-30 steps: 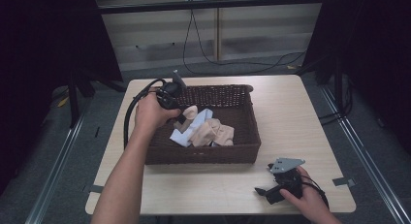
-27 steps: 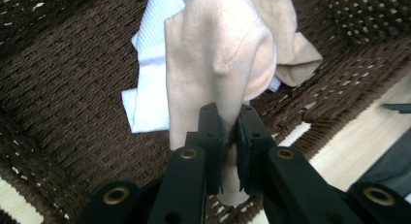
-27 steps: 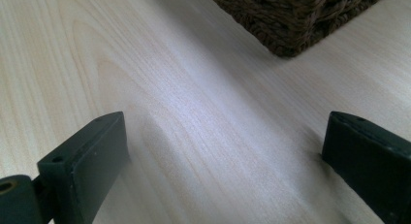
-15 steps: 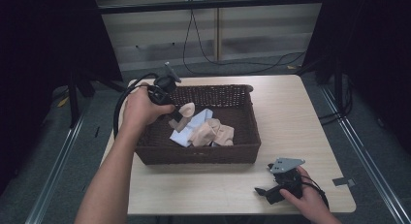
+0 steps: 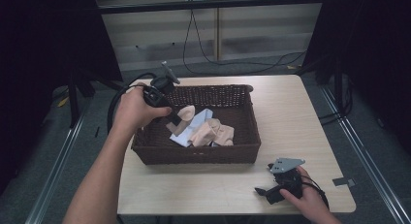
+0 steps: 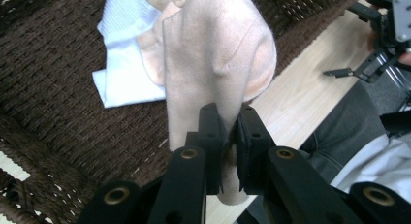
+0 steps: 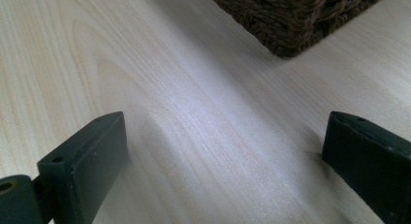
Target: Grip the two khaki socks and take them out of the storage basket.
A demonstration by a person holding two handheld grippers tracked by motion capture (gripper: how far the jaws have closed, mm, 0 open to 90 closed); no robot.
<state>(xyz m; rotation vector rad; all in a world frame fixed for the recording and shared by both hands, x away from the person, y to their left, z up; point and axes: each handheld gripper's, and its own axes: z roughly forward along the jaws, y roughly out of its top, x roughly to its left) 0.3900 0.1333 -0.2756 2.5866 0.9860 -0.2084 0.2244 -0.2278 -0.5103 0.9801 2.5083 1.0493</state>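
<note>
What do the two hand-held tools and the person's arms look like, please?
Both are black. The left tool has two black jaws with brass-coloured rivets and trails a thick black cable. The right tool carries a grey three-cornered plate on top. Both forearms are bare, with no sleeves in sight.

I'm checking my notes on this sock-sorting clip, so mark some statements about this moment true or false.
1. The left gripper is shut on a peach sock. True.
2. The right gripper holds a sock too. False: its jaws stand wide open over the bare wooden table.
3. A light blue sock lies in the wicker basket. True.
4. The basket is made of white plastic. False: it is dark brown woven wicker.
5. The right gripper is inside the basket. False: it rests on the table near the front edge, outside the basket.
</note>
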